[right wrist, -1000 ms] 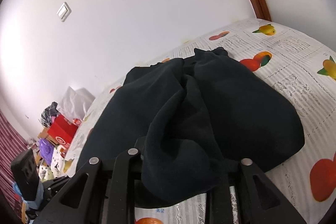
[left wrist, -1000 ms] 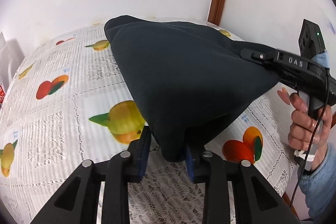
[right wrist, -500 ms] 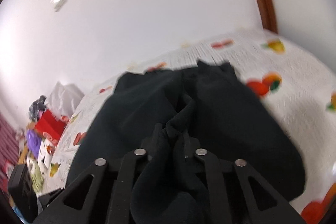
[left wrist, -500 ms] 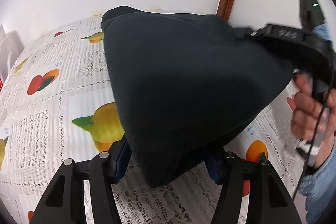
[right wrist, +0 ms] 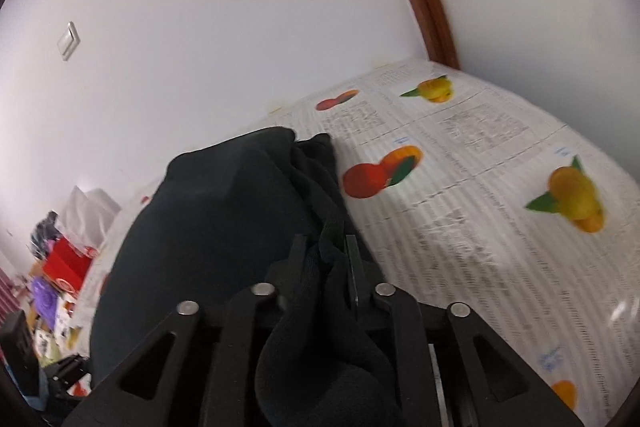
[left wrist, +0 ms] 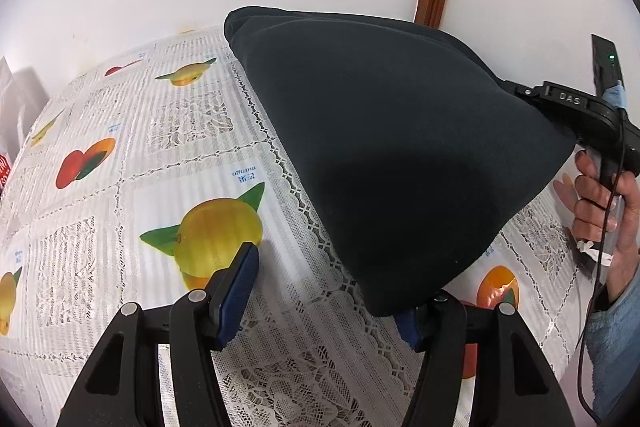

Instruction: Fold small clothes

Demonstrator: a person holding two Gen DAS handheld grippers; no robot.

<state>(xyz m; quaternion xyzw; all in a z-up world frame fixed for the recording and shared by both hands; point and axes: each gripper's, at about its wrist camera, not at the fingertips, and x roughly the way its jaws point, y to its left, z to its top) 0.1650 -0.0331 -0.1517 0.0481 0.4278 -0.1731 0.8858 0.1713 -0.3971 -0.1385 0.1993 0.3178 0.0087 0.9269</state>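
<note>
Left tongs [left wrist: 332, 303] are gaping, having just released the dark garment [left wrist: 400, 155]; right tongs [right wrist: 326, 267] are clenching its bunched edge above the worktop [left wrist: 168, 155]. Risk: cloth is sagging, one-point hold skewing the fold.

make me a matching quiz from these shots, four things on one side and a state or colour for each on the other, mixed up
Things:
1. left hand-held gripper
2. right hand-held gripper
3. dark garment
4. tablecloth

States or colours:
A. white lace pattern with printed fruit
B. jaws apart, pads not pressing the cloth
C. black, lifted in a hanging fold
D. clamped on a bunch of cloth

Pairs: 1-B, 2-D, 3-C, 4-A
</note>
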